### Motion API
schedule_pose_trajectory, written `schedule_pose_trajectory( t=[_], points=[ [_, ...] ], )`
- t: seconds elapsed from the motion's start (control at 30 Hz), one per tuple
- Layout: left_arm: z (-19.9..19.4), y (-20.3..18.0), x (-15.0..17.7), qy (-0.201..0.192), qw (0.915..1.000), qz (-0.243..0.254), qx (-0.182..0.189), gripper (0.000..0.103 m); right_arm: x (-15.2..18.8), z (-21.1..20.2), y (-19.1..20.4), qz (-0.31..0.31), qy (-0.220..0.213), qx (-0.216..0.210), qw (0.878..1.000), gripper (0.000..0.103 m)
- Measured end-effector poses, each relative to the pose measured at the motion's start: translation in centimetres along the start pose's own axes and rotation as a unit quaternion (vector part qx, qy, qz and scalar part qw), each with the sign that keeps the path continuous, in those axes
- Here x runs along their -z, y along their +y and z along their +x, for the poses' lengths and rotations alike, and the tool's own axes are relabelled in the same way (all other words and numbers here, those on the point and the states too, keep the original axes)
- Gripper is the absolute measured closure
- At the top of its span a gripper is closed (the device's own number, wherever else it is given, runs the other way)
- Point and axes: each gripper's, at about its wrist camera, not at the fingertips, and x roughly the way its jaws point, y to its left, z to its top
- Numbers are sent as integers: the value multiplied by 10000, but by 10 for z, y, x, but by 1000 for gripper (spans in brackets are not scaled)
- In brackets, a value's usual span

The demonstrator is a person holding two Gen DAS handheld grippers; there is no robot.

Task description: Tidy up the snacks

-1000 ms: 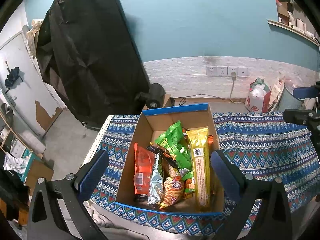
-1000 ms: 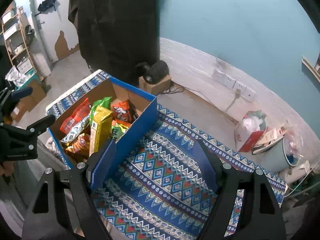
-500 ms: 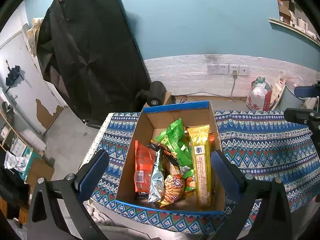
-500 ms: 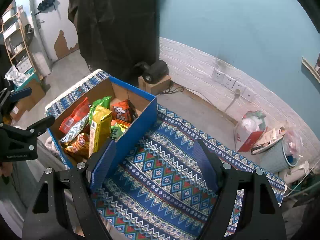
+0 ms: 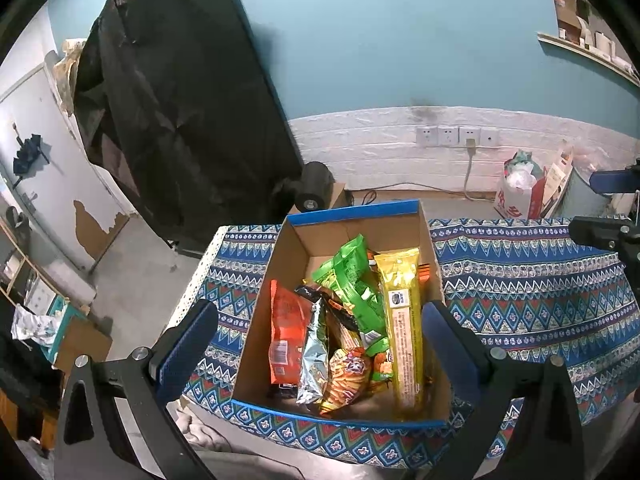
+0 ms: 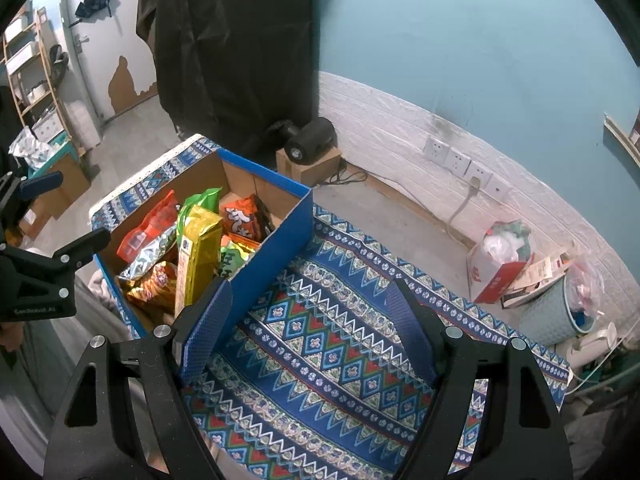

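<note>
**Snacks loose in box, both grippers empty above**

Snacks sit jumbled inside the blue-edged open cardboard box, which rests on the blue zigzag-patterned tablecloth. Inside the box: long yellow foil biscuit pack along its right wall, green crinkled bag leaning mid-box, orange-red flat pouch toward its left wall, silver foil bag and orange chip bag near its front edge.

Left gripper hangs over the box, fingers wide apart, holding nothing. Right gripper hangs over bare cloth just right of the box, fingers also apart and empty.

Risks, as judged:
- Packs overlap; closing on one may pinch a neighbour and drag two out.
- Foil is slick; a shallow grip could slip.
- Chip bags crush under a hard squeeze.
- Left finger may catch the box wall on descent and shift the light box across the cloth.
</note>
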Motion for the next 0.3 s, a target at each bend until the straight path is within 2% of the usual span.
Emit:
schedule_pose_trajectory(
  t=[0.3],
  points=[
    [2, -2, -1, 7, 9999, 74, -110, 0, 1, 0, 0, -8, 7, 0, 10000, 24]
  ],
)
